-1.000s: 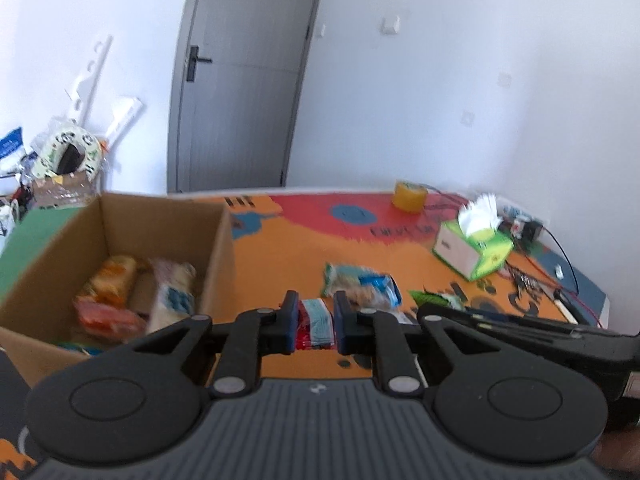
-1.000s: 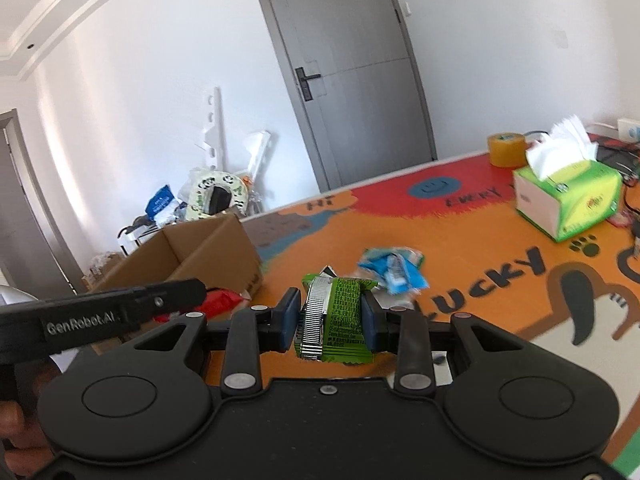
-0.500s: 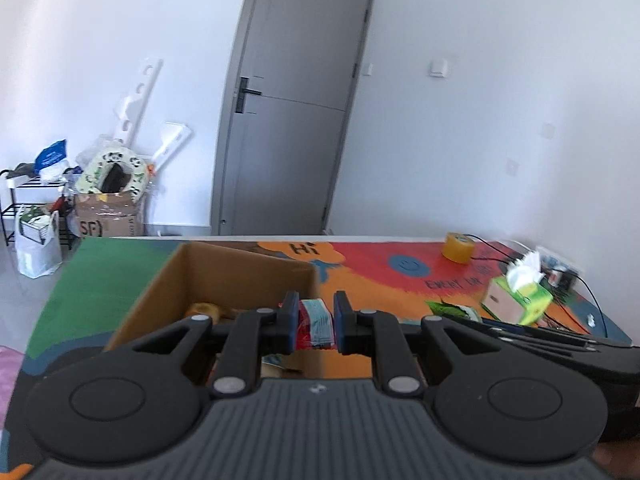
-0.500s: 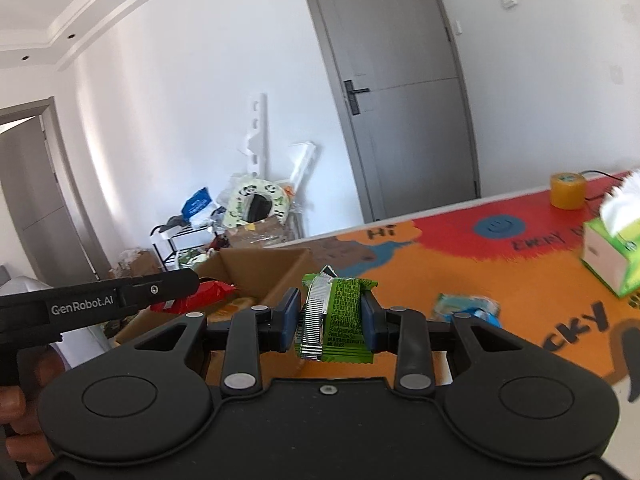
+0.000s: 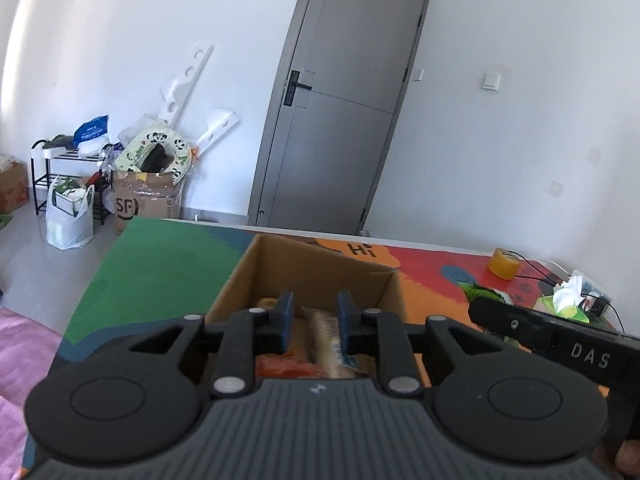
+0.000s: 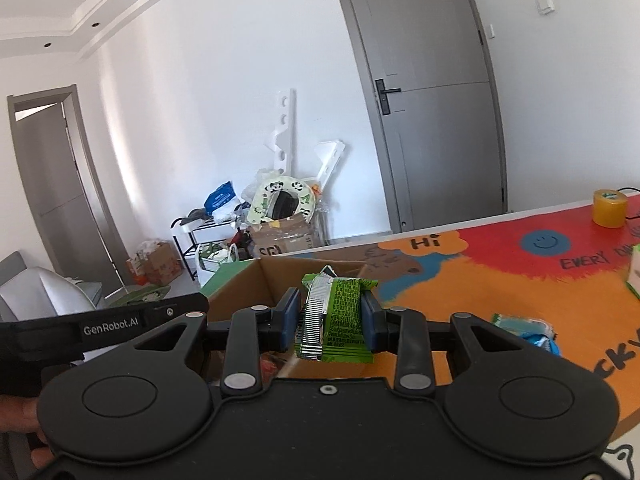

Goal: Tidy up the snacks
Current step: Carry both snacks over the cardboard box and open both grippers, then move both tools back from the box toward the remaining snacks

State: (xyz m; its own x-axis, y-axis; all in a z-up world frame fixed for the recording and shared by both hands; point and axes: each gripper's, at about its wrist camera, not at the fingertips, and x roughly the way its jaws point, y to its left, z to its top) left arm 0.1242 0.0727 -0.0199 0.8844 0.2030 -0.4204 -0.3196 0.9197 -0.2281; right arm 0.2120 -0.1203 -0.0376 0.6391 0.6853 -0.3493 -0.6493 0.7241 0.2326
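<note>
Above, left gripper point(image 5: 313, 322) poised over the cardboard box point(image 5: 256, 264), jaws just opening with nothing pinched between them, snack packets point(image 5: 326, 340) lying in the box below, right gripper point(image 6: 330, 322) clamped on a green snack packet point(image 6: 340, 316), box just beyond it.

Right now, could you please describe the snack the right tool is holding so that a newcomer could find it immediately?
Start at the open cardboard box on the colourful table mat. Just in front of its near corner, the right tool is clamped on a green snack packet. Its bright green wrapper with a silver crimped edge sets it apart from the blue packet lying on the mat.
</note>
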